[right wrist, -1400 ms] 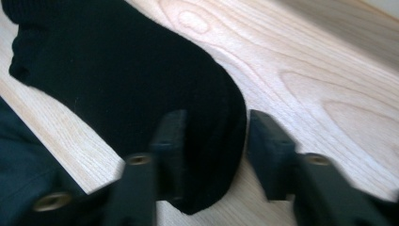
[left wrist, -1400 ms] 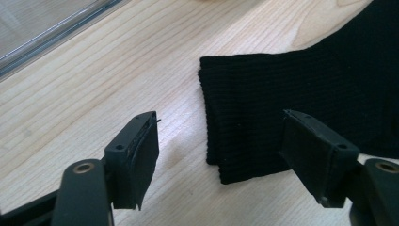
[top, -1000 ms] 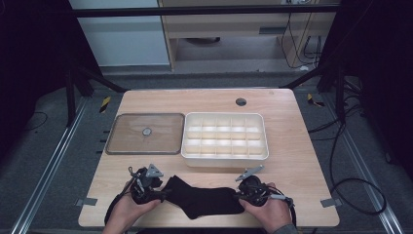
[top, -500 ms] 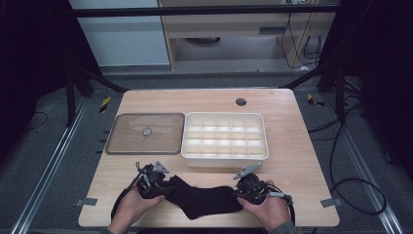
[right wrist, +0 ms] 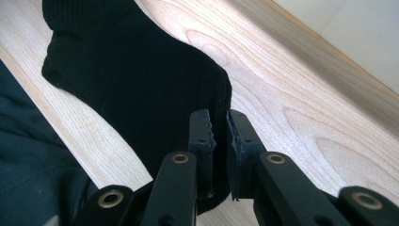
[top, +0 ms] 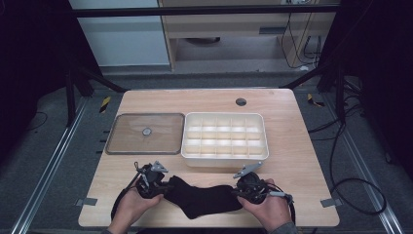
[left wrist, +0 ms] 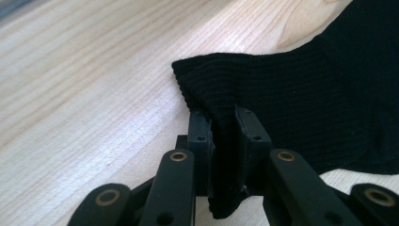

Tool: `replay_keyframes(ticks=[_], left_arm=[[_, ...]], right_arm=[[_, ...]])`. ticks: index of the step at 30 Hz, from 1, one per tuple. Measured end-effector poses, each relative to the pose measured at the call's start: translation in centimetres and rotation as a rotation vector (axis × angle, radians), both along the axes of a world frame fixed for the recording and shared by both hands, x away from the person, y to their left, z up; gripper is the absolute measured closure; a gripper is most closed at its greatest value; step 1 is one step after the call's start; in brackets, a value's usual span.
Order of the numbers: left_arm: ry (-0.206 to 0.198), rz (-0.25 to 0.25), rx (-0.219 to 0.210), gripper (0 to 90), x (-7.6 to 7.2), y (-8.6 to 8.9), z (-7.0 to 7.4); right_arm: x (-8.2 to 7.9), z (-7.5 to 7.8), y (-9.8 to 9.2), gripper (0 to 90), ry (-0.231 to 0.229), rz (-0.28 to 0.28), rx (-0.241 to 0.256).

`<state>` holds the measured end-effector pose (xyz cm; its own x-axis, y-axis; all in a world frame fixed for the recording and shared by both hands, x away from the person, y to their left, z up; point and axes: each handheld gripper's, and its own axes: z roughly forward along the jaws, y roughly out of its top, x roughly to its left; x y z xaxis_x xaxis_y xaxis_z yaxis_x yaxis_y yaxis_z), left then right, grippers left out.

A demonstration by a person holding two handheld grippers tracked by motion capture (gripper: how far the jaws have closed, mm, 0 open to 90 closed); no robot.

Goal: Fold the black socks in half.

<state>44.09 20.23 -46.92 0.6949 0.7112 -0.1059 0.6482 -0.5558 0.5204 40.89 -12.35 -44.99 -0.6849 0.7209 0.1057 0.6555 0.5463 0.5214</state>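
Note:
A black sock (top: pixel 202 200) lies flat on the wooden table (top: pixel 302 170) near its front edge, stretched between both hands. My left gripper (top: pixel 163 187) is shut on the sock's ribbed cuff end (left wrist: pixel 226 99); the cloth is pinched between its jaws. At the other end my right gripper (top: pixel 236 192) is shut on the sock's toe end (right wrist: pixel 141 80), with cloth caught between its jaws.
A white compartment tray (top: pixel 224 156) stands just behind the sock at the table's middle. To its left lies a flat transparent lid (top: pixel 117 141) with a round knob (top: pixel 146 131). A small round hole (top: pixel 240 102) sits near the far edge.
Both grippers have shifted a little with the sock, which now lies slightly more stretched out between them. The tray and lid have not moved.

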Motion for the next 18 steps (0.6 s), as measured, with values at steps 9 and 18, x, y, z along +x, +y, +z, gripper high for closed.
replay_keyframes(ticks=[9, 18], left_arm=[[-0.013, 0.007, -0.016, 78.0, 0.2, 1.0, 0.7], [-0.023, 0.025, -0.011, 77.9, 0.2, 2.2, 1.7]], right_arm=[[0.1, -0.8, -0.1, 82.2, -0.012, -0.022, 0.002], [0.3, -1.0, 1.2, 82.1, -0.011, -0.018, 0.038]])
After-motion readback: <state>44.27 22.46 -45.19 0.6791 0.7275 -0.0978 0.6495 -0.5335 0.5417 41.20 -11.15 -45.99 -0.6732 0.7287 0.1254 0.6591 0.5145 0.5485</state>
